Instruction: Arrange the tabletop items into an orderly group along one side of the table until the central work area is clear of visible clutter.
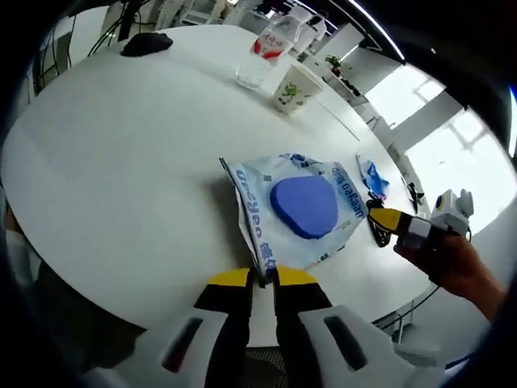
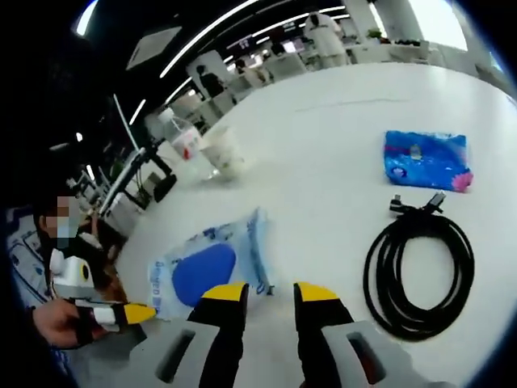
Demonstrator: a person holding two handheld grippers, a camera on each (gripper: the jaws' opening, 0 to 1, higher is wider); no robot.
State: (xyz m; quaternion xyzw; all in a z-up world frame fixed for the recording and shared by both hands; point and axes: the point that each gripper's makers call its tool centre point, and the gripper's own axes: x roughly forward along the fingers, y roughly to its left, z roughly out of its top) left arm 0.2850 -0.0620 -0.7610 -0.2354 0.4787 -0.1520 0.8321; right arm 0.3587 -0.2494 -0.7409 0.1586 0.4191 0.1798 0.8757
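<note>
Left gripper [image 1: 262, 279], yellow-tipped jaws drawn nearly together, pinching near edge of wet-wipes pack [image 1: 295, 210] lying flat on white round table [image 1: 121, 162]. Beyond pack: paper cup [image 1: 296, 87] and water bottle [image 1: 266, 50] standing just beside each other near far rim; dark object [image 1: 146, 43] resting at far left edge.

Right gripper [image 2: 266, 295], jaws standing apart and gripping nothing, hovering over table beside same pack [image 2: 212, 265]. Lying to its right: coiled black cable [image 2: 418, 271]; farther off, blue tissue packet [image 2: 426, 158]. Cup [image 2: 224, 152] and bottle [image 2: 182, 139] standing beyond.
</note>
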